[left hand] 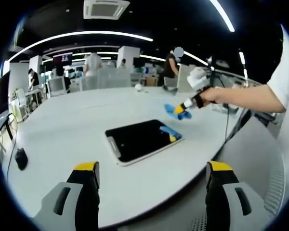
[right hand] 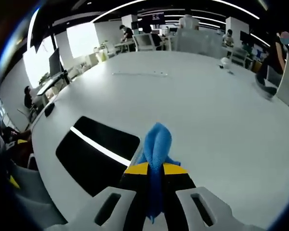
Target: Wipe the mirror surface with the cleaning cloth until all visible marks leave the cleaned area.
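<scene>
A dark rectangular mirror (left hand: 142, 140) with a white frame lies flat on the white table (left hand: 77, 125). My left gripper (left hand: 153, 169) stands open at the table's near edge, short of the mirror, with nothing between its yellow-tipped jaws. A hand holds my right gripper (left hand: 185, 109) just past the mirror's far right corner, shut on a blue cleaning cloth (left hand: 172, 109). The mirror's right end reflects the cloth. In the right gripper view the cloth (right hand: 157, 143) sticks out forward from my shut right gripper (right hand: 155, 168), beside the mirror (right hand: 94, 151) on its right edge.
A black mouse (left hand: 20, 158) lies near the table's left edge, also seen as the mouse (right hand: 49, 109). A small white ball (left hand: 138, 87) and a thin cable (right hand: 139, 73) lie farther out. A person's arm (left hand: 245, 96) reaches in from the right. Desks, chairs and people stand behind.
</scene>
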